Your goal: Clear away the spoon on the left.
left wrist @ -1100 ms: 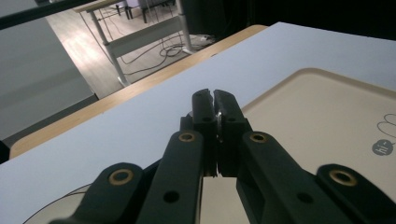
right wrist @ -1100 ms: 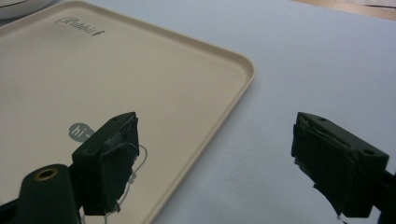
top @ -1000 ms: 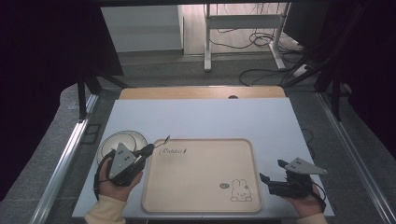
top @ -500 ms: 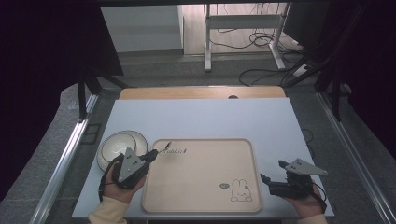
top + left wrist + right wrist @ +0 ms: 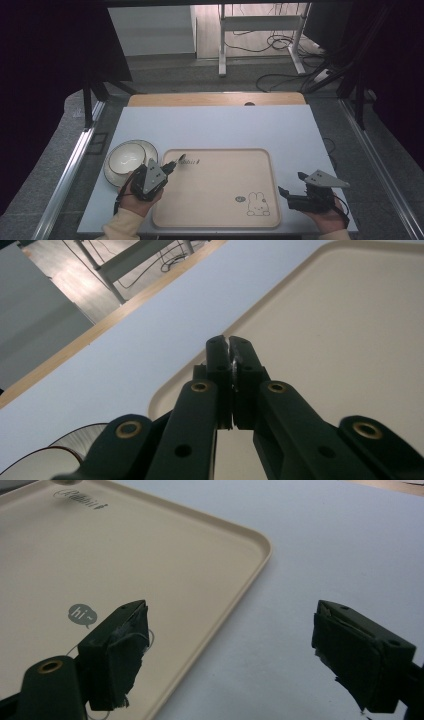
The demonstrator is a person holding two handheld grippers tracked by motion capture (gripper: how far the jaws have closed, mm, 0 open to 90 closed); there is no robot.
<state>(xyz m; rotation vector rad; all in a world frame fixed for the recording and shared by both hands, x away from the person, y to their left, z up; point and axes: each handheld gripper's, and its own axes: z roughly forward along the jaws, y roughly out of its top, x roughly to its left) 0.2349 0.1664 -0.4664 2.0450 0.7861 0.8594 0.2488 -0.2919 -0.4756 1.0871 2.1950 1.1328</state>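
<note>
A beige tray [image 5: 215, 187] lies flat near the front edge of the pale bench [image 5: 215, 127], its rim raised and corners rounded, with a small rabbit drawing [image 5: 257, 205] and a grey speech bubble reading "hi~" [image 5: 81, 614] printed near its front right corner and a short line of dark lettering [image 5: 190, 161] near its far left corner. The left hand-held gripper [image 5: 172, 165] sits at the tray's left edge, its tips reaching over the far left corner; in the left gripper view its jaws are pressed together [image 5: 230, 352] above the tray's bare surface, and whether anything thin is pinched between them cannot be told. Just beside that hand, to the left of the tray, a white bowl [image 5: 125, 157] rests on a plate [image 5: 112, 172] on the bench. The right hand-held gripper [image 5: 292, 184] is held off the tray's right edge, its jaws spread wide apart [image 5: 230, 650], one over the tray's rim and the other over bare bench.
</note>
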